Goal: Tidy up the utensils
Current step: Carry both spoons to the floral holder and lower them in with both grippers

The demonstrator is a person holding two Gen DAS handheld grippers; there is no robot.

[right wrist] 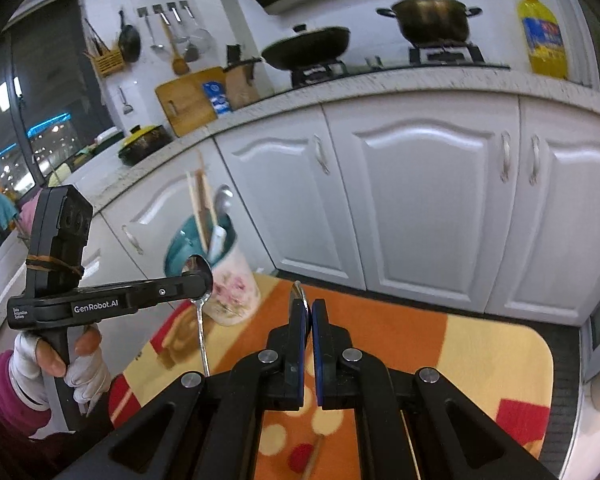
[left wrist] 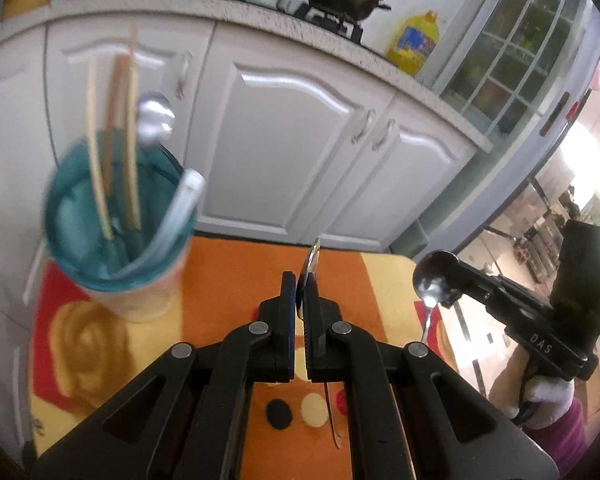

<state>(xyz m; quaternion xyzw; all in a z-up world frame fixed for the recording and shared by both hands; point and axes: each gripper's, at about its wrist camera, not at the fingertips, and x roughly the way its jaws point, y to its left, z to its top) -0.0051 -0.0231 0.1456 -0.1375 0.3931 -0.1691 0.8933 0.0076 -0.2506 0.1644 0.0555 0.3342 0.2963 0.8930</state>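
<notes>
My left gripper (left wrist: 303, 280) is shut on a metal spoon (left wrist: 310, 266), bowl up and handle hanging down under the fingers. It also shows in the right wrist view (right wrist: 204, 280), next to the cup. My right gripper (right wrist: 308, 308) is shut on a second metal spoon (right wrist: 300, 294), seen in the left wrist view (left wrist: 434, 280) at the right. A teal-rimmed floral cup (left wrist: 118, 216) stands on the table at the left, holding chopsticks (left wrist: 116, 128), a spoon and a white utensil. It shows in the right wrist view (right wrist: 224, 268) too.
The table has an orange, yellow and red patterned cloth (left wrist: 228, 264). White cabinet doors (right wrist: 420, 200) stand behind it, under a counter with a stove, a pot (right wrist: 430, 16), a wok and a yellow oil bottle (right wrist: 542, 36). A loose chopstick (right wrist: 314, 456) lies under my right gripper.
</notes>
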